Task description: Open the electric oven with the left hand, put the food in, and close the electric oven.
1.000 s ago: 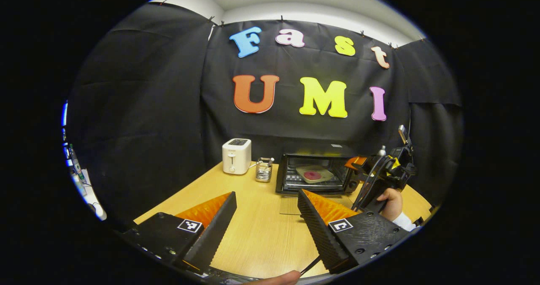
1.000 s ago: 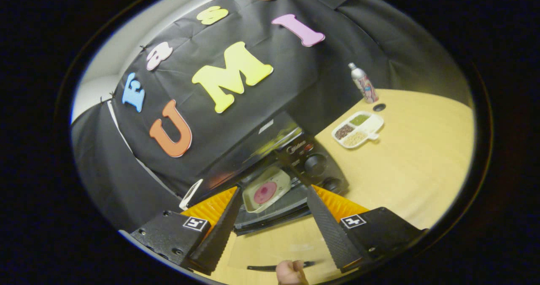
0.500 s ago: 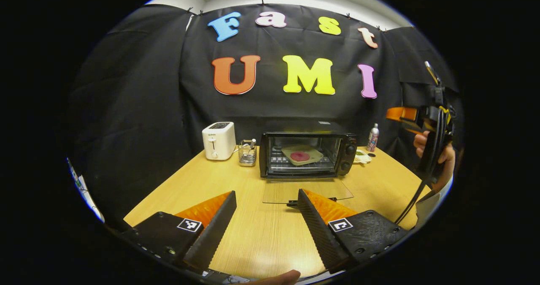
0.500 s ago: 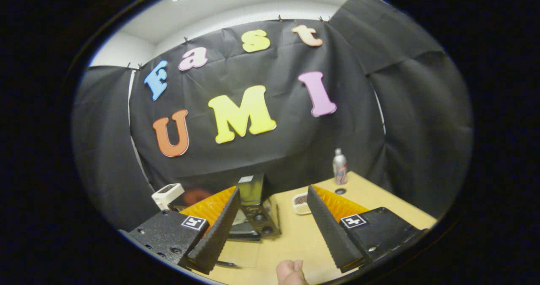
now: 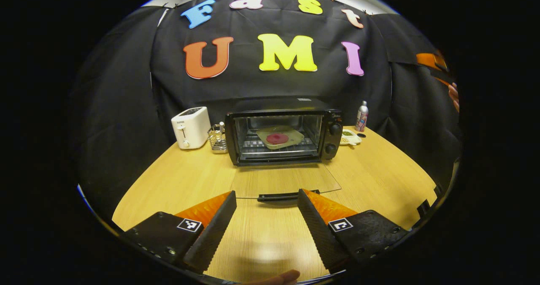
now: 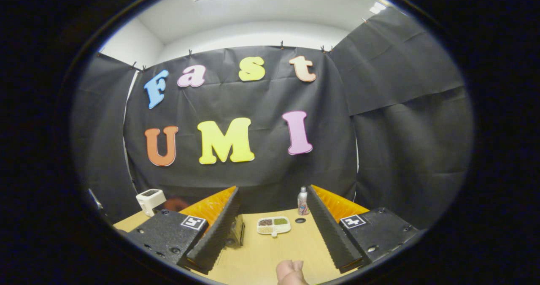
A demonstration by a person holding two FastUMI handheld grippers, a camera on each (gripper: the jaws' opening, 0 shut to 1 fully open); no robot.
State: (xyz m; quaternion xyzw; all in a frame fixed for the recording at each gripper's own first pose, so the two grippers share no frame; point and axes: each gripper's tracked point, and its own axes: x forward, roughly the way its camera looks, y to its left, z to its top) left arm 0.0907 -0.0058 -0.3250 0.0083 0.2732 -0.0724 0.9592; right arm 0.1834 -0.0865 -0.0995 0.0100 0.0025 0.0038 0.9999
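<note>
The electric oven [image 5: 282,135] sits at the back of the counter [image 5: 379,179] with the food [image 5: 278,137] on its rack and its glass door [image 5: 284,181] flat down; I judge that door stiff, slick and breakable, so I'd take it by the dark handle [image 5: 288,195] at its front edge. My left claw [image 5: 266,217] is wide and empty just short of that handle. My right claw [image 6: 272,228] is wide and empty too, raised toward the wall.
</note>
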